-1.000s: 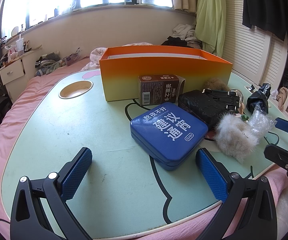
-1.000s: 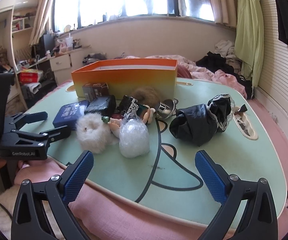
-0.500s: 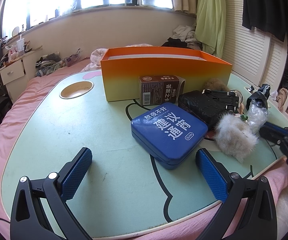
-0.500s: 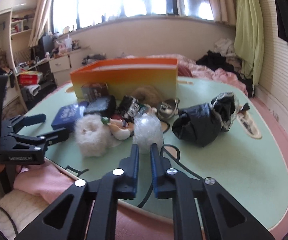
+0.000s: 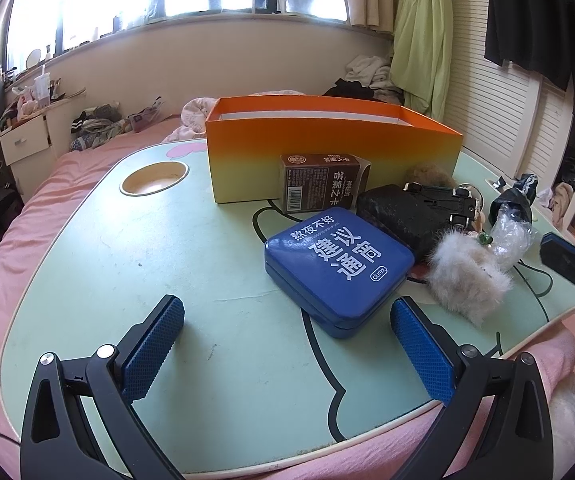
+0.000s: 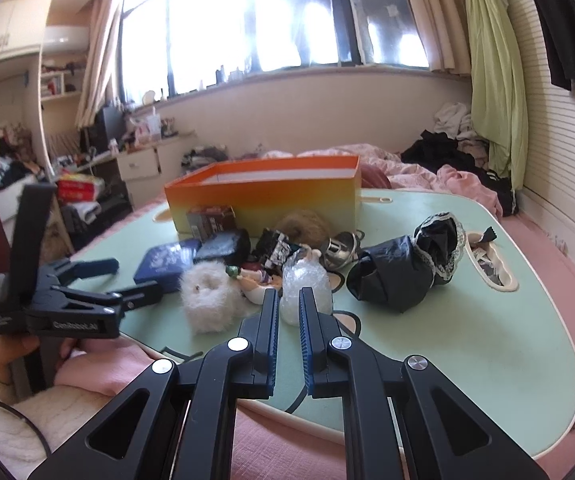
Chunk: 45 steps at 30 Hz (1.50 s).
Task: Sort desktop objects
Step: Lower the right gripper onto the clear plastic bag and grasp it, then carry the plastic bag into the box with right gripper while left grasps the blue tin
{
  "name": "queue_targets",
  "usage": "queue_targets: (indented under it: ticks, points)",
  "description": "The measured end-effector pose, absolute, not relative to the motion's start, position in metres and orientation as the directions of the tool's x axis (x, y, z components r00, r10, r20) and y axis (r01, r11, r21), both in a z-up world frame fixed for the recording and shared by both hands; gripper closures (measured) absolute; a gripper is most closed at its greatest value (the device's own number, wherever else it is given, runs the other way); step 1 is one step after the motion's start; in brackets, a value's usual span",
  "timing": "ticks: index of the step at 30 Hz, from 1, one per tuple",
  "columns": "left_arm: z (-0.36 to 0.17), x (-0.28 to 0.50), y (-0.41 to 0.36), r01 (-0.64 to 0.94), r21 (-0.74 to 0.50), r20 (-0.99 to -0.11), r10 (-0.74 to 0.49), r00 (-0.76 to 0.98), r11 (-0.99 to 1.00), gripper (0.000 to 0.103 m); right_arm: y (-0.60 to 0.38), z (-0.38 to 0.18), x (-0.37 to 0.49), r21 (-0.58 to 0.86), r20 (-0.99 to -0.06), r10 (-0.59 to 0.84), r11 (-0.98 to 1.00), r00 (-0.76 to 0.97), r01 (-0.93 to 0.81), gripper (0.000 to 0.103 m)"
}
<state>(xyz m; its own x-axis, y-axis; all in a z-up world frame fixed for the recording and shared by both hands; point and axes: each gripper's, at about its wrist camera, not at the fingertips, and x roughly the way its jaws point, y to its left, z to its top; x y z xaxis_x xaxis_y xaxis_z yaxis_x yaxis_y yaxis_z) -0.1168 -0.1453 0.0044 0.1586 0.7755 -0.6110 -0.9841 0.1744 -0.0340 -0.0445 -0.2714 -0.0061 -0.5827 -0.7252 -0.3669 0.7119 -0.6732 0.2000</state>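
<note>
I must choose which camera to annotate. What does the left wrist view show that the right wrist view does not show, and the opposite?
Only the left wrist view shows the round cup hole in the table and the white writing on the blue tin. Only the right wrist view shows the metal bell, the whole black lace-trimmed bundle and the hand holding the left gripper. Both show the orange box, brown carton, white fluffy ball and bubble wrap.

left gripper (image 5: 287, 344) agape, right gripper (image 6: 288, 300) pinched (empty)

The right claw (image 6: 288, 304) has closed, nothing between its jaws.
</note>
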Motion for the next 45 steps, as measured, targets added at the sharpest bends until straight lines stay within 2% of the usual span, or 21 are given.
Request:
queue_targets:
  ticks: [5, 7, 9, 10, 12, 13, 20, 22, 23, 32, 38, 42, 43, 44, 45]
  points:
    - [0.004, -0.118, -0.146, -0.982, -0.044, -0.606, 0.777, 0.17, 0.181, 0.0, -0.276, -0.006, -0.046, 0.203, -0.388, -0.726, -0.668, -0.567, 0.716, 0.093]
    - [0.004, -0.117, -0.146, -0.982, -0.044, -0.606, 0.777, 0.172, 0.184, 0.0, -0.277, -0.009, -0.049, 0.208, -0.406, -0.718, -0.675, -0.565, 0.708, 0.082]
    - [0.004, -0.116, -0.146, -0.982, -0.04, -0.607, 0.776, 0.172, 0.186, 0.0, -0.275, -0.009, -0.051, 0.22, -0.406, -0.713, -0.684, -0.572, 0.696, 0.055]
    - [0.004, -0.115, -0.146, -0.982, -0.038, -0.608, 0.776, 0.17, 0.186, 0.0, -0.274, -0.008, -0.051, 0.221, -0.406, -0.712, -0.684, -0.573, 0.695, 0.051]
    - [0.003, -0.114, -0.146, -0.981, -0.035, -0.609, 0.775, 0.172, 0.19, 0.0, -0.28, -0.005, -0.057, 0.207, -0.435, -0.7, -0.69, -0.566, 0.694, 0.036]
    - [0.003, -0.114, -0.146, -0.981, -0.036, -0.608, 0.774, 0.174, 0.192, 0.0, -0.283, -0.004, -0.06, 0.199, -0.448, -0.69, -0.697, -0.569, 0.689, 0.035]
    - [0.003, -0.115, -0.147, -0.979, -0.038, -0.607, 0.774, 0.181, 0.199, 0.0, -0.316, -0.012, -0.09, 0.188, -0.605, -0.59, -0.759, -0.536, 0.623, 0.037]
    - [0.003, -0.115, -0.147, -0.979, -0.037, -0.607, 0.774, 0.183, 0.202, 0.0, -0.318, -0.014, -0.088, 0.18, -0.601, -0.592, -0.755, -0.536, 0.631, 0.064]
    - [0.003, -0.114, -0.147, -0.979, -0.036, -0.607, 0.774, 0.182, 0.202, 0.0, -0.317, -0.014, -0.086, 0.179, -0.599, -0.594, -0.752, -0.536, 0.634, 0.073]
    - [0.006, -0.116, -0.148, -0.971, -0.058, -0.602, 0.768, 0.218, 0.231, 0.0, -0.283, -0.004, -0.059, 0.252, -0.406, -0.725, -0.674, -0.557, 0.694, 0.073]
    - [0.027, -0.112, -0.133, -0.954, -0.078, -0.597, 0.753, 0.276, 0.289, 0.0, -0.286, -0.004, -0.06, 0.257, -0.421, -0.73, -0.665, -0.539, 0.701, 0.073]
    - [0.017, -0.099, -0.107, -0.953, -0.092, -0.693, 0.668, 0.269, 0.289, 0.001, -0.287, -0.003, -0.059, 0.254, -0.422, -0.727, -0.668, -0.541, 0.7, 0.073]
    - [0.015, -0.098, -0.105, -0.949, -0.108, -0.701, 0.655, 0.283, 0.295, 0.006, -0.287, -0.003, -0.06, 0.253, -0.424, -0.727, -0.668, -0.541, 0.699, 0.073]
    - [0.014, -0.095, -0.106, -0.914, -0.097, -0.701, 0.625, 0.343, 0.393, 0.012, -0.287, -0.003, -0.059, 0.254, -0.426, -0.727, -0.668, -0.539, 0.7, 0.073]
    - [0.012, -0.091, -0.109, -0.917, -0.048, -0.703, 0.638, 0.313, 0.396, 0.016, -0.287, -0.003, -0.061, 0.254, -0.427, -0.726, -0.669, -0.539, 0.699, 0.073]
